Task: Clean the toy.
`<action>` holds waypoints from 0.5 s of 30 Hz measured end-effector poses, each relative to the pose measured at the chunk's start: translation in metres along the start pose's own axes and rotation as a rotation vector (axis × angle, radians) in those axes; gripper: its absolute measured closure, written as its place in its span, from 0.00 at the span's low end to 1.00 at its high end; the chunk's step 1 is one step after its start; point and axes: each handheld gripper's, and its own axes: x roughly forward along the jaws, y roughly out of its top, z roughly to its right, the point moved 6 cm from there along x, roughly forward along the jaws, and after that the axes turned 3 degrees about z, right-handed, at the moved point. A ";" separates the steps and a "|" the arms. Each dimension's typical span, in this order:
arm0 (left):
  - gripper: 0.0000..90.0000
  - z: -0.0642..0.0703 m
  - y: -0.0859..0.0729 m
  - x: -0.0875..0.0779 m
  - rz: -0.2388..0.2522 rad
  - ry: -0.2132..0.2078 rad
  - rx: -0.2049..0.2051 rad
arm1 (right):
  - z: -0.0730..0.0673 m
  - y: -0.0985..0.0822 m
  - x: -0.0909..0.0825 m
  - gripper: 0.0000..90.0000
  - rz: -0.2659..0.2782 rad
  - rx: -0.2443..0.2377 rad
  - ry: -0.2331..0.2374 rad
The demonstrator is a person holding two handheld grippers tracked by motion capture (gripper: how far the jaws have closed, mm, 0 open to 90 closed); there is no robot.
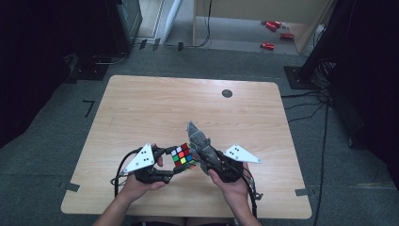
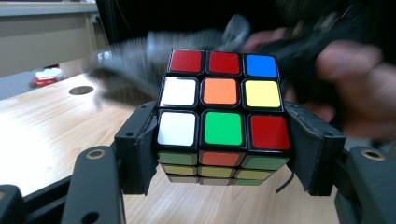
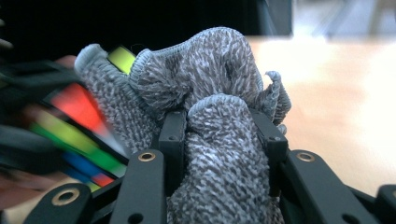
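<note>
From the high view, my left hand-held gripper (image 1: 175, 165) is clamped on the puzzle cube (image 1: 183, 157), held just above the near edge of the surface (image 1: 141, 108), and my right hand-held gripper (image 1: 200, 153) is clamped on a bunched grey cloth (image 1: 197, 136) that touches the cube's right side, so the cloth lies directly to the cube's right. In the left gripper view, the cube (image 2: 223, 116) sits squarely between my two pads, its upper face turned to the camera, with the blurred cloth (image 2: 154, 56) just behind its far edge. In the right gripper view, the cloth (image 3: 205, 93) bulges up out of my closed jaws, and the cube (image 3: 79, 121) lies to its left, touching it; I judge the wipe runs leftward across that face.
</note>
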 end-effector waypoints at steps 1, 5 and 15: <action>0.38 -0.002 0.000 -0.001 0.002 0.006 -0.006 | 0.005 -0.003 0.001 0.71 -0.021 0.019 -0.016; 0.38 -0.005 -0.010 0.006 -0.099 0.095 0.085 | 0.000 0.006 -0.005 0.71 0.032 0.026 0.014; 0.38 0.004 0.000 0.010 -0.064 0.072 0.080 | 0.000 0.004 -0.006 0.70 0.003 -0.031 -0.036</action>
